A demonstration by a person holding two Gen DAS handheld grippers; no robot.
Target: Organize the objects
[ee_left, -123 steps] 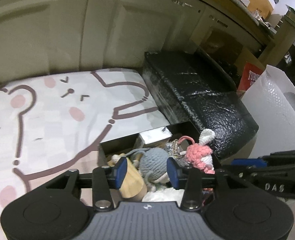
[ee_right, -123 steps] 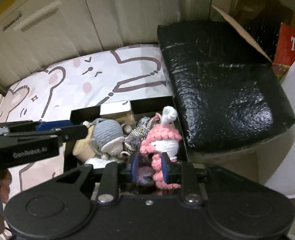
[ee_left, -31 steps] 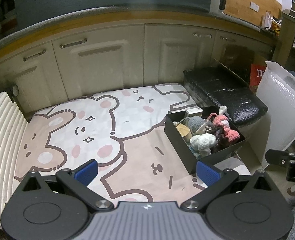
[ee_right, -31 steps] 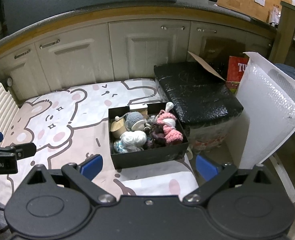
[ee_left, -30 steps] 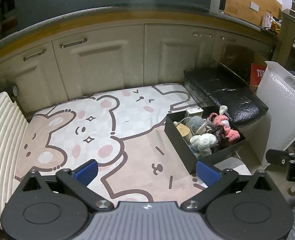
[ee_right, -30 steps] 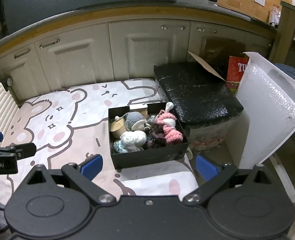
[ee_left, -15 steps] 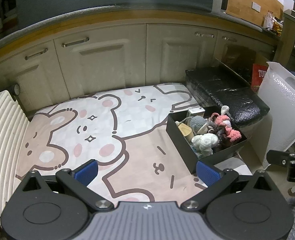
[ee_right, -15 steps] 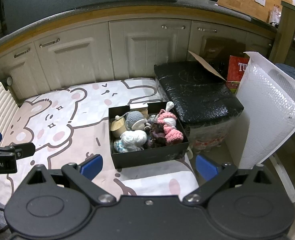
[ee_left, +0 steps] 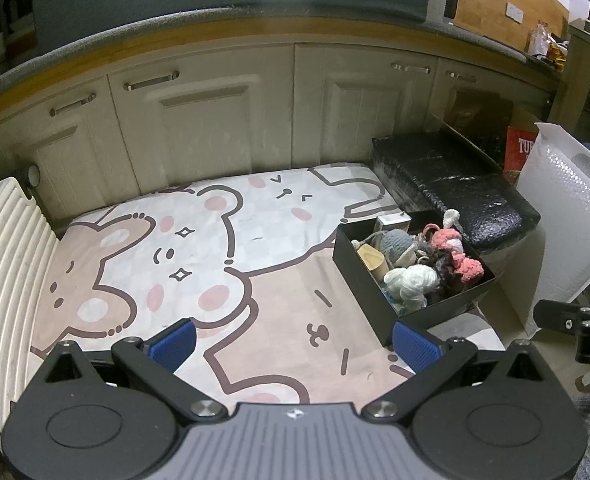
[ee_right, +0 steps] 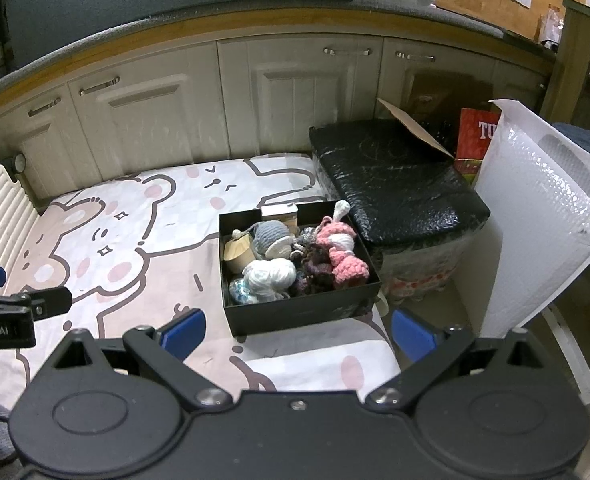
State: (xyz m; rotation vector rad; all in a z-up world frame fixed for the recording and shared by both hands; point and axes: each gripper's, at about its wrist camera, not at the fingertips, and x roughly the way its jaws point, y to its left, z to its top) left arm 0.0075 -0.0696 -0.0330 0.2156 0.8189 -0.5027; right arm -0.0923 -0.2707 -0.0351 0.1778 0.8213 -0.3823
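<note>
A black open box (ee_right: 295, 314) sits on the bear-print mat (ee_right: 135, 232) and holds a pink crochet toy (ee_right: 345, 256), a grey crochet toy (ee_right: 271, 234), white yarn (ee_right: 269, 274), a wooden piece (ee_right: 237, 256) and a small carton (ee_right: 281, 214). The box also shows in the left wrist view (ee_left: 359, 276). My right gripper (ee_right: 297, 330) is open and empty, held back above the box's near side. My left gripper (ee_left: 293, 344) is open and empty, above the mat left of the box.
A black wrapped bin (ee_right: 399, 184) stands right of the box. A roll of bubble wrap (ee_right: 543, 216) stands further right. Cream cabinets (ee_right: 235, 108) run along the back. A ribbed white pad (ee_left: 3, 264) lies at the mat's left edge.
Since four seconds ago both grippers have pulled up and away from the box and opened wide. In the last second the views have hardly shifted.
</note>
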